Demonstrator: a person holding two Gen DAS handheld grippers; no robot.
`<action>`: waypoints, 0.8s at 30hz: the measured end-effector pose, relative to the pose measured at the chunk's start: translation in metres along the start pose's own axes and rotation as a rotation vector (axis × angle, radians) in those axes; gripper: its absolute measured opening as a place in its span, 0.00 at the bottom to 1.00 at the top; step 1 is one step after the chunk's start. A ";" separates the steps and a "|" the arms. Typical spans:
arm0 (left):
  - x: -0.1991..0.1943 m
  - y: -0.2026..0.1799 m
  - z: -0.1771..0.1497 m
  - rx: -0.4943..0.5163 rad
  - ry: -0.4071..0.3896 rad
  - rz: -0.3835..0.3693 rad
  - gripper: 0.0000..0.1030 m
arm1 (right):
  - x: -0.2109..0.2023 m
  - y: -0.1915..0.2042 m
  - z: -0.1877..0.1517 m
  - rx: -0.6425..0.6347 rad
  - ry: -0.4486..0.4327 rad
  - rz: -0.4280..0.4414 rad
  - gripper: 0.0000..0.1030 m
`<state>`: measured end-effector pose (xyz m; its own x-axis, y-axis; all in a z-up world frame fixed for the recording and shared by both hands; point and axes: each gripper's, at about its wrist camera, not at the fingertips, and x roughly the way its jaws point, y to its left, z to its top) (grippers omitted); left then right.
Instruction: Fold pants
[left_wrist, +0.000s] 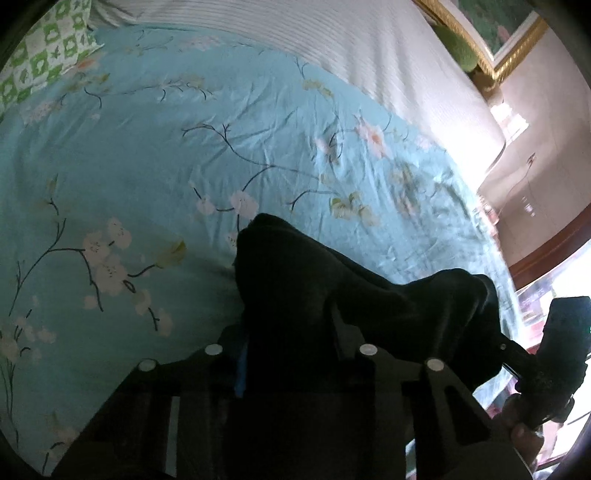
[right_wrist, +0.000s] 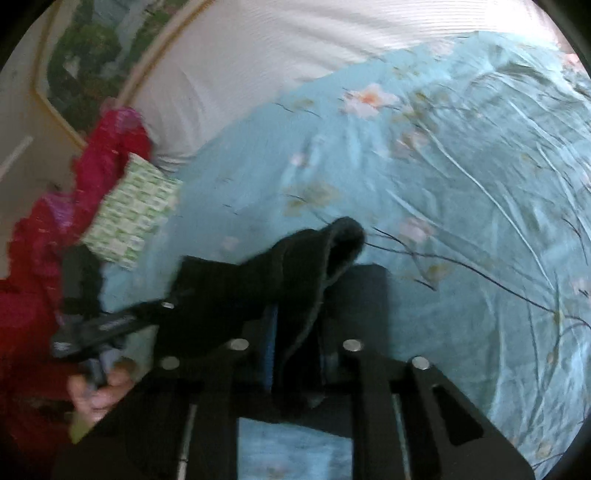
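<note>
Holding the black pants (left_wrist: 332, 291) up off the bed (left_wrist: 155, 177), both grippers have a pinch of cloth each. The left gripper (left_wrist: 291, 332) has its jaws clamped on a bunched edge, and the fabric stretches in a sagging band across to the right gripper (right_wrist: 299, 325), whose jaws are likewise closed on a dark fold with a hem poking up past the tips. From the left camera the other tool shows at the far right edge, near the cloth's end.

By my reckoning the job is hardly begun: the pants hang between the two tools, crumpled, with no flat fold visible anywhere. The floral blue sheet (right_wrist: 461, 177) lies open below with nothing of the garment spread on it that I can see. How the legs hang underneath is hidden. Laying it out, smoothing and folding all seem left to do. A green-checked pillow (right_wrist: 129, 210) sits off to the side.
</note>
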<state>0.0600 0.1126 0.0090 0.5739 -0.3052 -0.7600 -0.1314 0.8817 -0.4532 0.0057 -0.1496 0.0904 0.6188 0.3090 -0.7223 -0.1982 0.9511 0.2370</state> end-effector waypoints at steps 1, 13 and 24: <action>-0.004 0.002 0.001 -0.010 -0.004 -0.011 0.31 | -0.003 0.005 0.002 -0.011 -0.007 0.013 0.15; 0.013 0.007 -0.005 0.013 0.007 -0.002 0.42 | 0.010 -0.020 -0.025 -0.041 0.065 -0.152 0.25; 0.002 0.014 -0.011 -0.002 0.003 0.028 0.63 | 0.005 -0.038 -0.028 -0.002 0.075 -0.171 0.45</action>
<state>0.0509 0.1201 -0.0039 0.5673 -0.2820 -0.7737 -0.1489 0.8889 -0.4332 -0.0047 -0.1844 0.0600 0.5856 0.1421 -0.7981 -0.0968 0.9897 0.1052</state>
